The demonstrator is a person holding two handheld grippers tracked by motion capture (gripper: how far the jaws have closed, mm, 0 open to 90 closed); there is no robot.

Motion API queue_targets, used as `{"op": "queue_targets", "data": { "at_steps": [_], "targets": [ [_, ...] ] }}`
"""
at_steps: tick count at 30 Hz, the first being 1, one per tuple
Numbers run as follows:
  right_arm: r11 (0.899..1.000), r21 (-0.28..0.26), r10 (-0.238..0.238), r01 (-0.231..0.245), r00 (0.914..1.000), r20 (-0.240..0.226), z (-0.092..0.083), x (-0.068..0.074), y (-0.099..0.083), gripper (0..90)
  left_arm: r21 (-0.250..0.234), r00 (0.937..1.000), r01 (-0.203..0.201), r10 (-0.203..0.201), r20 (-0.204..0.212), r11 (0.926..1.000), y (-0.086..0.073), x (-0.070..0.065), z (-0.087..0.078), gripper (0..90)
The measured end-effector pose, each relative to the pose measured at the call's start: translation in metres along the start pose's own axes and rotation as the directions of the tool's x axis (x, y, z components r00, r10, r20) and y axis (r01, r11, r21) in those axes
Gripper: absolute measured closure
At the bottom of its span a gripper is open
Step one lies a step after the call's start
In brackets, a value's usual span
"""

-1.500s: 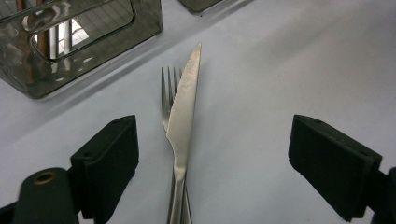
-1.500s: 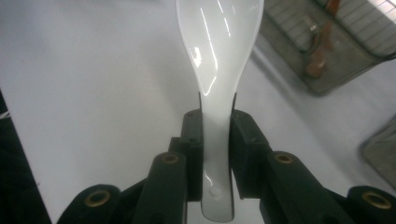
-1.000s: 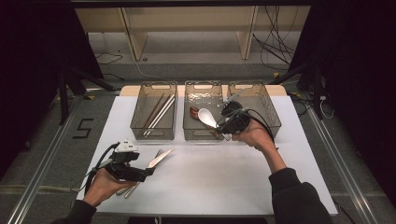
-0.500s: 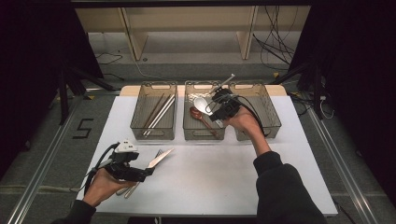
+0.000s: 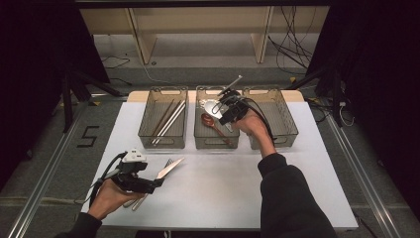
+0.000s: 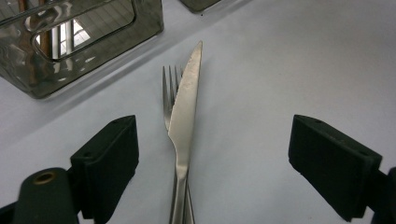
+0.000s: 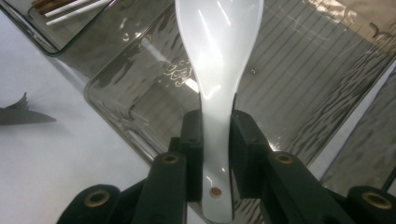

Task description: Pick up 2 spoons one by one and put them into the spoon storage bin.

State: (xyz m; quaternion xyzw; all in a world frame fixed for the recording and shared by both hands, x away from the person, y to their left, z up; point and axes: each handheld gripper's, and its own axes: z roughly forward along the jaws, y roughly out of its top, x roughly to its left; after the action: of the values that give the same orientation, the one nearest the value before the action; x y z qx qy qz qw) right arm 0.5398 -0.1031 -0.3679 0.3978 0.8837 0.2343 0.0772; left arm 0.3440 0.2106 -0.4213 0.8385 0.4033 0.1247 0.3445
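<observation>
White ceramic soup spoon (image 7: 218,56) clamped by its handle in the right gripper (image 7: 215,135), jaws pressed on both sides; bowl end held over the middle bin (image 5: 216,140). A brown wooden spoon (image 5: 212,124) lies inside that bin. Left of the middle bin, a bin with chopsticks (image 5: 166,119); right of it, a third bin (image 5: 277,124). Left gripper (image 6: 212,154) spread wide, gripping nothing; table knife (image 6: 184,112) lying over fork (image 6: 168,91) between its jaws, near side of the middle bin on the white table (image 5: 223,188).
</observation>
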Motion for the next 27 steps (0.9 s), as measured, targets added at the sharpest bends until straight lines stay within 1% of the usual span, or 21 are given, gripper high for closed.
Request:
{"op": "queue_targets", "data": {
  "at_steps": [8,10,11,12,14,15,17,22,25,27],
  "targets": [
    [1.000,0.019,0.017,-0.017,0.9998,0.011,0.013,-0.001,0.004,76.7,0.001,1.0000,0.003,-0.003,0.001,1.0000,0.000,0.000,0.000,15.5],
    [1.000,0.023,0.013,-0.013,0.9997,0.023,0.017,-0.001,0.005,76.1,0.002,1.0000,0.002,-0.002,0.003,1.0000,0.000,-0.001,0.000,15.5],
    [0.999,0.029,0.021,-0.022,0.9997,0.015,0.019,-0.002,0.005,75.5,0.004,1.0000,-0.001,0.001,0.004,1.0000,0.000,-0.001,0.000,15.5],
    [0.999,0.028,0.023,-0.023,0.9997,0.013,0.021,-0.002,0.005,74.6,0.003,1.0000,0.001,-0.001,0.004,1.0000,0.000,-0.001,0.000,15.5],
    [0.999,0.025,0.038,-0.038,0.9993,0.004,0.023,-0.003,0.006,66.3,0.002,1.0000,0.002,-0.002,0.003,1.0000,0.000,-0.001,0.000,15.5],
    [0.999,0.024,0.039,-0.039,0.9992,-0.005,0.023,-0.002,0.006,64.6,0.003,1.0000,0.001,-0.001,0.002,1.0000,0.000,0.000,0.000,15.5],
    [0.999,0.017,0.030,-0.030,0.9995,-0.009,0.020,-0.001,0.006,64.5,0.002,1.0000,0.002,-0.002,0.000,1.0000,-0.001,0.000,0.000,15.5],
    [1.000,-0.002,0.018,-0.018,0.9997,-0.014,0.008,0.001,0.002,59.3,0.004,1.0000,0.003,-0.003,-0.002,1.0000,-0.001,0.000,0.000,15.5],
    [1.000,-0.022,-0.002,0.001,0.9996,-0.027,-0.002,0.005,-0.004,54.7,0.010,1.0000,0.001,-0.001,-0.006,1.0000,-0.001,0.001,0.000,15.5],
    [0.999,-0.033,-0.026,0.026,0.9993,-0.027,-0.010,0.009,-0.010,52.3,0.013,0.9999,0.005,-0.005,-0.010,0.9999,-0.001,0.002,0.000,15.5]
  ]
}}
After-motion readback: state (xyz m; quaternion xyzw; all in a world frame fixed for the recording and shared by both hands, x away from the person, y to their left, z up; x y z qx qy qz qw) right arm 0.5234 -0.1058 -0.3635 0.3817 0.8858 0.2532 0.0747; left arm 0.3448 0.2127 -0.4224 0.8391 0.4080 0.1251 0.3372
